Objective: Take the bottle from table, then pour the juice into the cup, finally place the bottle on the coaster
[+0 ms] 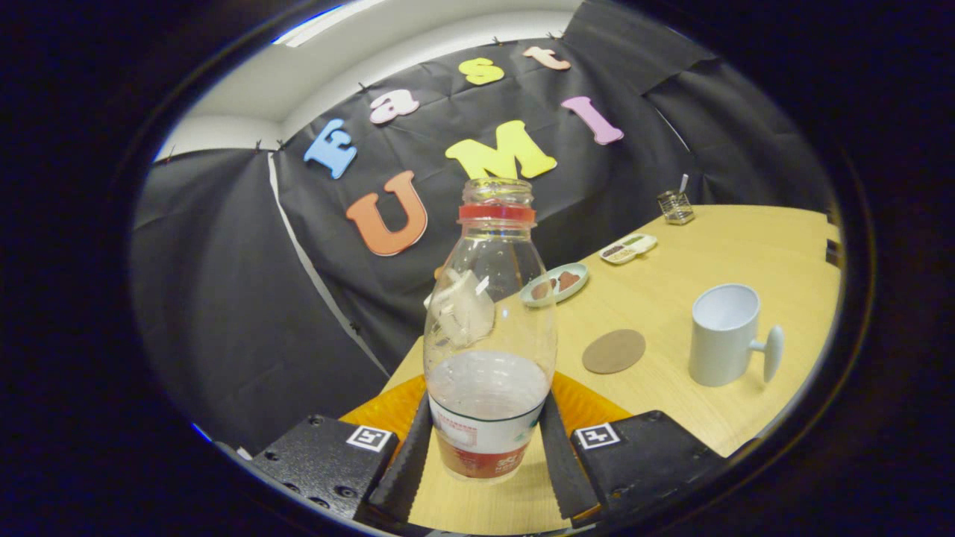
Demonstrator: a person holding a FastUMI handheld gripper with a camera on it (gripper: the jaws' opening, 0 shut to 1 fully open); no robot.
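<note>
**woodgrain_fan:** Black cloth wall (246, 298) takes up the whole back and left of the frame, and the light wooden table (716, 253) runs from bottom centre off to the right, looking tilted. Its far right corner is cut off. Anyone make out the small stuff at the back?

**pourbot22:** Not really. Going big to small: the bottle (489, 328) sits dead centre, clear plastic, upright, long axis vertical, open mouth pointing at the top of the frame with a red ring under the neck. The gripper (485, 447) at bottom centre has both fingers (406, 455) pressed on its lower labelled part, so it's clamped on it. Can't tell if the base touches the table. Something orange behind it is mostly hidden. Some liquid low inside, hard to judge.

**woodgrain_fan:** And right of it?

**pourbot22:** White cup (725, 335), upright, knob handle pointing right. Round brown coaster (613, 351) between bottle and cup. Further back, a green plate (554, 284), a small tray (628, 248), and a wire holder (676, 206), contents too small to tell.
</note>
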